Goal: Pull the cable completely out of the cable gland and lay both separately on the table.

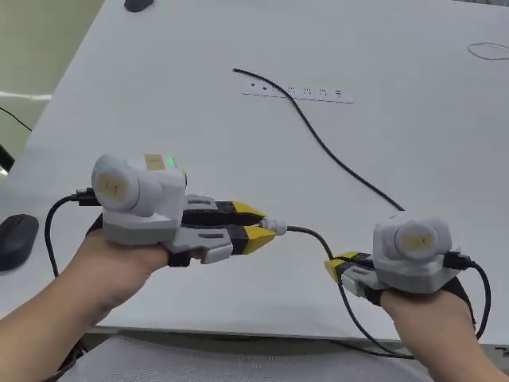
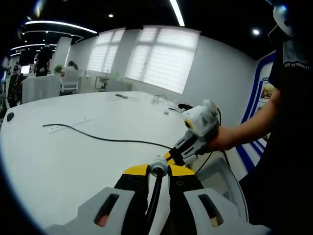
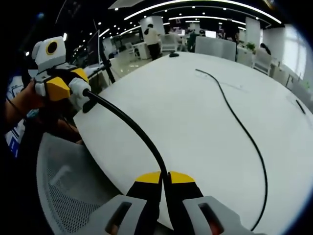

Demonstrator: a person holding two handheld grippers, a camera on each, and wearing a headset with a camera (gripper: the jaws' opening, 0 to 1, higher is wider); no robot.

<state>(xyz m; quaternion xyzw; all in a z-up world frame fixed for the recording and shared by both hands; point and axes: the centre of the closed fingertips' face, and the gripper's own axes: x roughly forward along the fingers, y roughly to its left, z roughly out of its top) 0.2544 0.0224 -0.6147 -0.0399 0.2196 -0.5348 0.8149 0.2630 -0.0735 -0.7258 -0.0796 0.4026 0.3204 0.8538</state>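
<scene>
Where the left claw [image 1: 261, 224] grips, a white gland [image 1: 277, 227] (small) trails black cable [image 1: 318, 139].

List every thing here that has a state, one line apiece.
Left gripper, shut on the cable gland, held above the table.
Right gripper, shut on the cable.
Cable gland, clamped in the left jaws, cable not yet pulled out.
Cable, threaded in the gland, pinched by the right jaws, the rest lying across the table.
Mouse, lying at the table's edge, untouched.

Open-plan office: desks [image 3: 213, 45], ceiling striplights [image 2: 176, 12]
</scene>
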